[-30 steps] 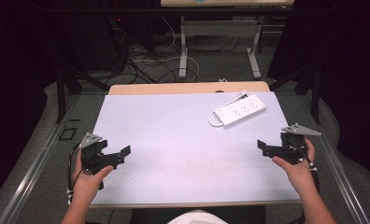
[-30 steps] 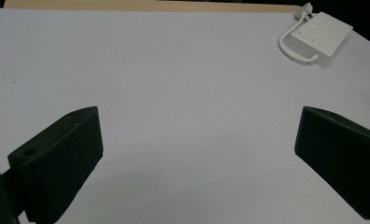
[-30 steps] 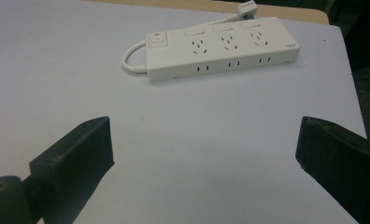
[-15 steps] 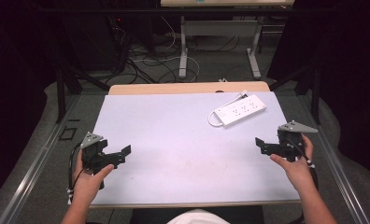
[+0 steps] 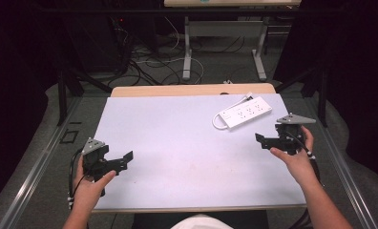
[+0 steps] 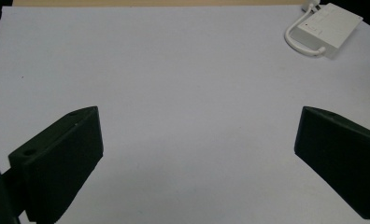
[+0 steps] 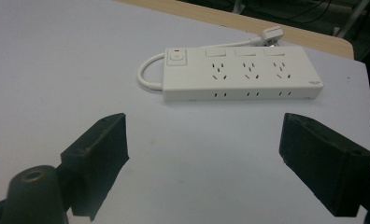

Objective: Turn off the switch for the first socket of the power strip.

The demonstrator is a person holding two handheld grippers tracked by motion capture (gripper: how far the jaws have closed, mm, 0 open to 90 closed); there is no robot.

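A: Where is the power strip [image 5: 245, 112] now?

B: It lies flat on the counter [image 5: 177, 143], toward about 2 o'clock from the middle of the top in the high view, with its sockets facing up. It is white, with three socket groups in a row and a switch at one end (there is a small red mark on that end). Its short white cable [image 7: 148, 74] makes a loop at the switch end, and the plug [image 7: 270, 33] rests behind the strip, near the far edge of the counter.

A: Which tool is closest to it?

B: The right tool [image 5: 268, 140]. It is held above the counter at about 5 o'clock from the strip, near it but not touching. In the right gripper view its two black jaws stand wide apart with nothing between them, and the strip lies at 12 o'clock ahead of them.

A: And the left tool [image 5: 120, 161]?

B: It is well apart from the strip, at about 8 o'clock on the counter, in the left hand [image 5: 89, 188]. Its jaws are also spread wide and hold nothing. In the left gripper view the strip is far off at about 1 o'clock.

A: What covers the counter?

B: A pale, plain sheet, with a wooden edge [image 5: 192, 89] showing at the far side.
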